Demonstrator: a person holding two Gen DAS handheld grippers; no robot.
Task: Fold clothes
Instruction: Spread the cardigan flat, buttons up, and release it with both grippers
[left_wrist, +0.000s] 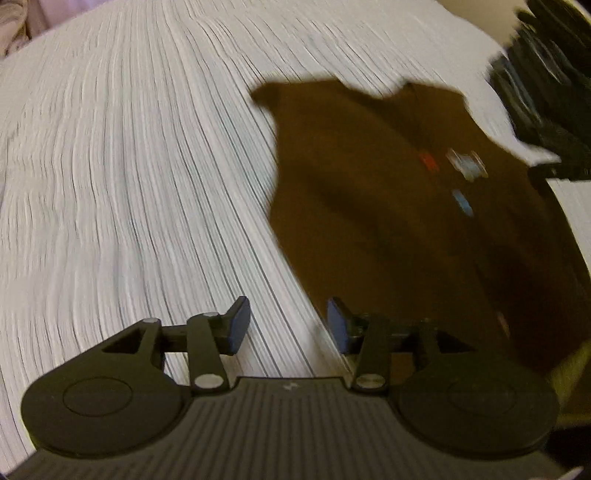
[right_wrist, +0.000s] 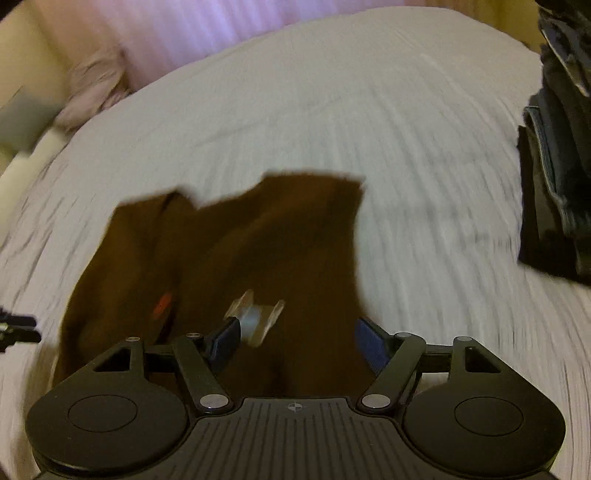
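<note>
Our left gripper (left_wrist: 283, 325) and right gripper (right_wrist: 297, 343) both stand spread and empty above the brown shirt (right_wrist: 236, 258), which lies on the white bedspread (right_wrist: 332, 110). We judge it light and limp; pinch hem corners.

The left gripper (left_wrist: 286, 325) is matte black, with a ribbed grey-black body, two round housings embossed with circles, and angled link arms pinned by silver screws. Its fingers (left_wrist: 236, 325) carry dark blue pads. The right gripper (right_wrist: 297, 341) matches it, with blue ribbed pads (right_wrist: 371, 347) and a small crosshair mark at the body's front edge.
</note>
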